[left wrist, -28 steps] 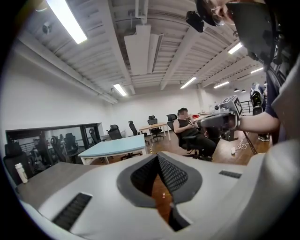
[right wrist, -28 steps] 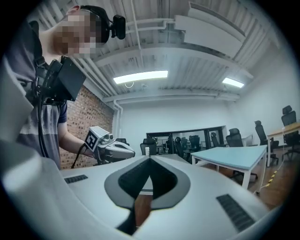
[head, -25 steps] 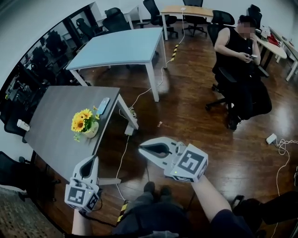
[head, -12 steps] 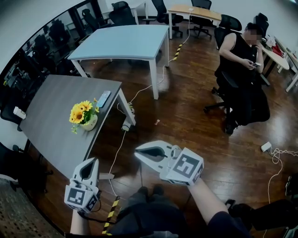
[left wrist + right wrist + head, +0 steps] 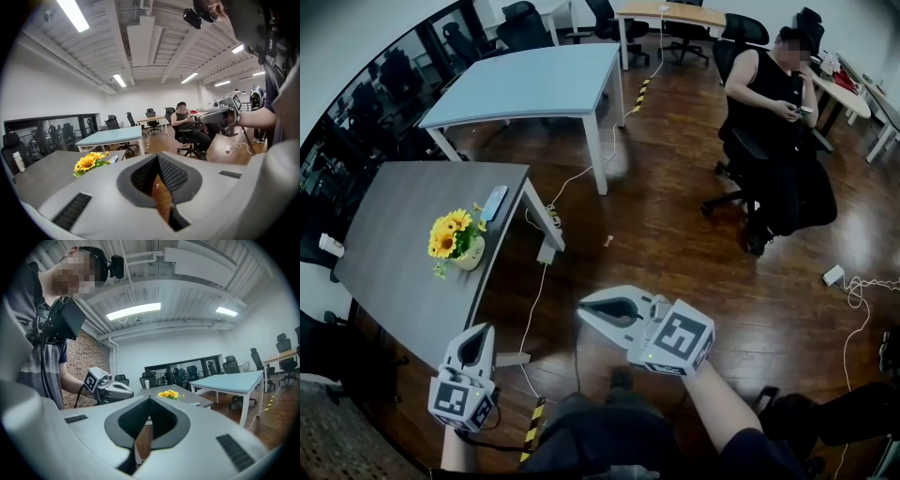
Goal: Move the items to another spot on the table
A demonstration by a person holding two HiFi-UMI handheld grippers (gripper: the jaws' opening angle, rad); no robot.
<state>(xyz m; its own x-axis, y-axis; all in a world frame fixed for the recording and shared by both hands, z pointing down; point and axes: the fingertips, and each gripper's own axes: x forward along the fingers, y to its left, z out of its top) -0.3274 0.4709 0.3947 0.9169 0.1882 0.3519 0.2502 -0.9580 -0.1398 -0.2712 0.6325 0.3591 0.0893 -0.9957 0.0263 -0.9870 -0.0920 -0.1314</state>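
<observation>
Standing at twelve o'clock from the left gripper (image 5: 476, 331), the flower pot (image 5: 456, 240) lies farther from the right gripper (image 5: 582, 306); both grippers' fingers are closed, empty.

Long strip lights (image 5: 72, 14) on the ceiling light both gripper views brightly and evenly. The head view is dimmer, with a pale sheen on the wooden floor (image 5: 675, 244). All three pictures bulge fisheye-fashion and go black at the corners. The left gripper (image 5: 157, 157), close to the lens, looks slightly soft, perhaps unfocused.
</observation>
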